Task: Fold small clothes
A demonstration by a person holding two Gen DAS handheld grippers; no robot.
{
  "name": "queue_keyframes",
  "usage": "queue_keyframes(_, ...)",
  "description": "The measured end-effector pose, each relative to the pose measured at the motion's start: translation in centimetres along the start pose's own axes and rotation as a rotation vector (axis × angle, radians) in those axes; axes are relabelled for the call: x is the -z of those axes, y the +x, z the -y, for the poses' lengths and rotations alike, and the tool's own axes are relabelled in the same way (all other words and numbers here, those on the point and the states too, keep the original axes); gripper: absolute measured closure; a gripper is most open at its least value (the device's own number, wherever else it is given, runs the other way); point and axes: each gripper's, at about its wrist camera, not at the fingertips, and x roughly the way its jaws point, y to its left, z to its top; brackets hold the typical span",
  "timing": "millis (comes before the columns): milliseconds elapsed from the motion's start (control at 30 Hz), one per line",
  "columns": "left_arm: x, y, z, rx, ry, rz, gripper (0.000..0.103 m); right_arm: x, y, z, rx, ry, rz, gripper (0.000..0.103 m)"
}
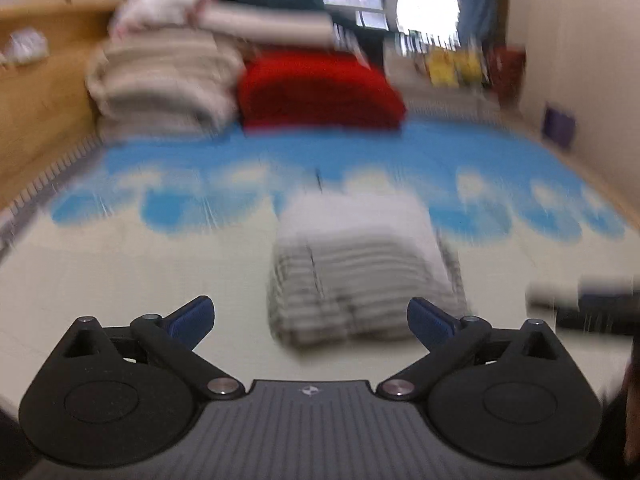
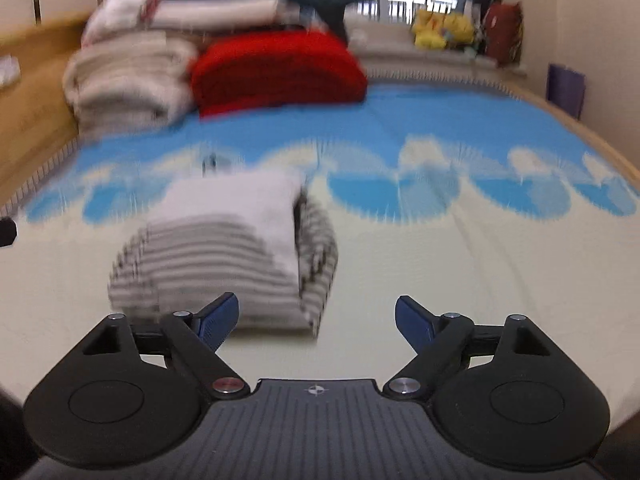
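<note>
Two grippers hang over the bed, and both have let go: the left gripper (image 1: 311,322) has its blue-padded fingers (image 1: 196,320) spread wide with nothing between them, and the right gripper (image 2: 316,322) stands just as wide and just as empty. No earlier view is at hand, so I only say how they stand.

One small garment (image 1: 360,276), grey and white striped with a plain pale panel folded over the top, lies as a compact bundle on the cream part of the bed cover (image 1: 140,280). From the left wrist view it sits just beyond the fingertips, a little right of centre; from the right wrist view the same garment (image 2: 224,256) lies ahead and to the left, its near edge passing behind that gripper's left finger (image 2: 218,320). Neither gripper touches it as far as I can tell through the blur.

One band of blue with white cloud shapes (image 2: 380,132) crosses the cover farther back. Behind that, one red folded blanket (image 2: 280,72) lies beside one stack of beige bedding (image 2: 128,80), and one wooden headboard (image 1: 40,92) runs along the left side.
</note>
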Motion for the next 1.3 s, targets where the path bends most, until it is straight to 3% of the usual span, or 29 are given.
queue_keyframes(33, 0.2, 0.7, 0.2, 0.006, -0.003, -0.052, 0.000, 0.0, -0.2, -0.5, -0.010, -0.015, 0.021, 0.018)
queue_keyframes(67, 0.3, 1.0, 0.2, 0.022, -0.011, -0.054, 0.000, 0.0, -0.2, -1.2, -0.012, -0.052, 0.040, 0.018)
queue_keyframes(167, 0.0, 1.1, 0.3, -0.009, 0.024, 0.012, 0.000, 0.1, -0.1, -2.5, 0.008, -0.135, 0.074, 0.018)
queue_keyframes(433, -0.8, 2.7, -1.7, -0.032, -0.054, 0.013, 0.000, -0.2, 0.8, -2.4, 0.013, -0.088, 0.071, 0.018)
queue_keyframes(833, -0.3, 4.1, -1.5, 0.006, -0.116, -0.044, 0.000, -0.2, 1.5, -2.5, 0.025, -0.087, 0.071, 0.018)
queue_keyframes(1300, -0.1, 4.2, -1.3, 0.033, -0.115, -0.053, 0.000, -0.1, 1.4, -3.1, 0.013, -0.116, 0.068, 0.018)
